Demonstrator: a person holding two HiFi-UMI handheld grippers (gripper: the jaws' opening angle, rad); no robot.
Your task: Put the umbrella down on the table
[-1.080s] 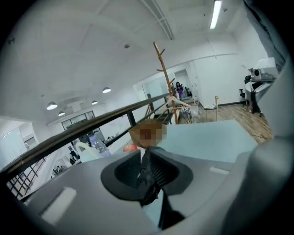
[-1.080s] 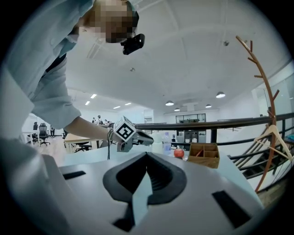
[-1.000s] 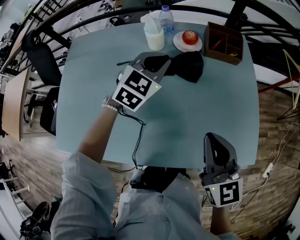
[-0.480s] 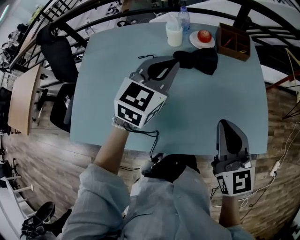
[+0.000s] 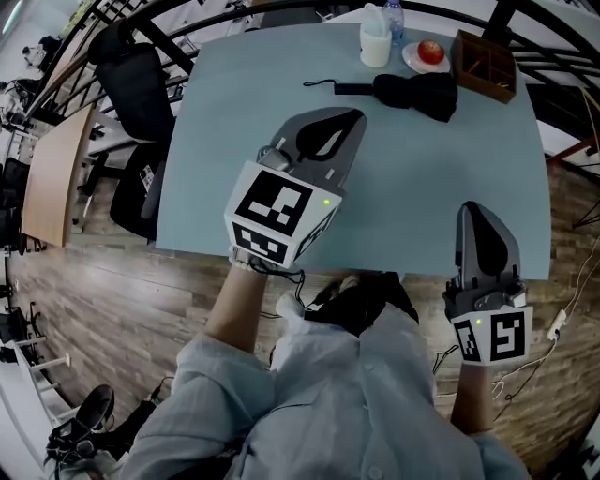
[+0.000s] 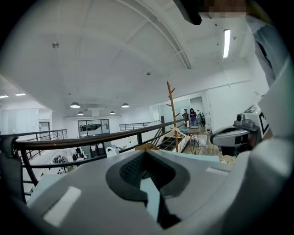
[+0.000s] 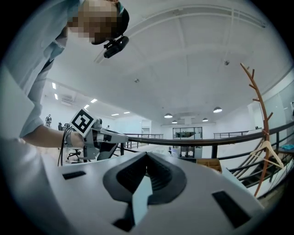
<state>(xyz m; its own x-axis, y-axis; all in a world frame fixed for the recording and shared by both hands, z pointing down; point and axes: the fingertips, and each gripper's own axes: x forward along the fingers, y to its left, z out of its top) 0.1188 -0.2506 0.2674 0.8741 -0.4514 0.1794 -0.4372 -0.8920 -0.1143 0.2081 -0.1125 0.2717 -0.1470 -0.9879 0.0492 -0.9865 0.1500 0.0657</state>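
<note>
1. Table (image 5: 412, 187): pale blue-green top, fills upper-mid of the head view. Near edge is partly covered by the person's body. Far edge runs close to the frame top.
2. Shirt (image 5: 356, 403): light cloth across the bottom of the head view, hides the floor under it.
3. Left gripper (image 5: 349, 120): held above the near-left part of the table, tips pointing twd the far side. Jaws fully together, pads meeting, nothing btwn them; its own view shows the same. Touches nothing. Its marker cube covers the hand, so only the bare forearm (image 5: 234, 305) shows.
4. Right gripper (image 5: 480, 211): at the near-right table edge, tips over the top, body past the edge. Jaws also closed tight, empty, touching nothing. Hand is hidden under its cube.
5. Umbrella (image 5: 417, 92): black, folded, lies flat on the far part of the table w/ a thin strap end stretched out to the left. Well apart from both grippers, no contact. Sits just beside the plate and near the box. Neither gripper view shows it; both look level past a dark rail (image 6: 92, 140) into a hall w/ a coat stand (image 6: 171, 110).
6. Wooden box (image 5: 485, 66): far-right of the table, has compartments, contents too small to tell.
7. Plate (image 5: 412, 64) w/ a red apple (image 5: 431, 50): btwn box and cup.
8. White cup (image 5: 375, 45) and bottle (image 5: 394, 13): at the far edge; bottle top is cut off by the frame.
</note>
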